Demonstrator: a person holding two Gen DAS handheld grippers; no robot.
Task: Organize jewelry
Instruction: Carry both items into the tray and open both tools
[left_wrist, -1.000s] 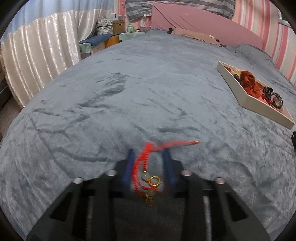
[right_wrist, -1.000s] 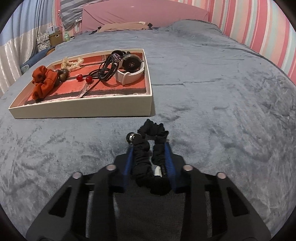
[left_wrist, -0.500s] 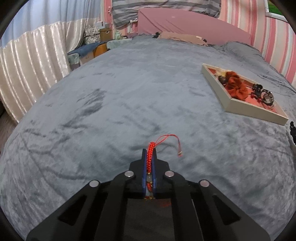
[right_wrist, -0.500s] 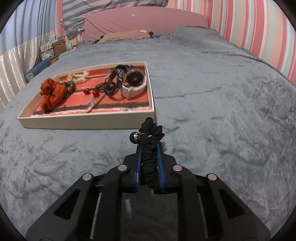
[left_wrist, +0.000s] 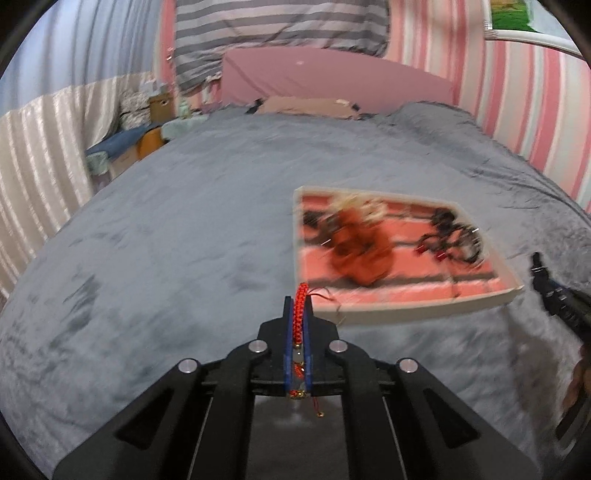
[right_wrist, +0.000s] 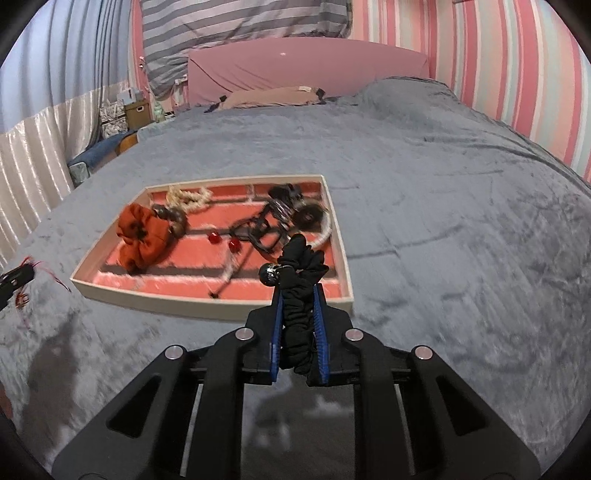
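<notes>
In the left wrist view, the left tongs (left_wrist: 298, 314) are closed nearly all the way on a red braided cord bracelet (left_wrist: 300, 314), which stands upright between the two blue fingers. Its thin loose ends hang out at the tip and below the jaws, where a small gold bead shows. The tongs are above the grey plush bed cover (left_wrist: 166, 240), just before the near left corner of a shallow cream tray with a red brick-pattern floor (left_wrist: 406, 312). The tray contents are blurred here; a rust-orange fabric scrunchie (left_wrist: 362, 258) and some dark pieces can be made out. At the right edge, the other tongs appear with something black.

In the right wrist view, the right tongs (right_wrist: 298, 306) are closed firmly on a black fabric scrunchie with a dark round bead (right_wrist: 301, 280). Its top reaches over the near right corner of the tray (right_wrist: 207, 308). Inside the tray lie the orange scrunchie (right_wrist: 142, 238), a pale beaded string (right_wrist: 186, 195), two small red beads (right_wrist: 221, 242), a black tangled piece (right_wrist: 264, 230) and a white round band (right_wrist: 321, 230).

The step in hand seems to be the carrying of both pieces to the tray. The next move probably calls for bringing each piece over a free part of the red floor, lowering it, and then opening the jaws so that the soft cord does not catch on the wall.
</notes>
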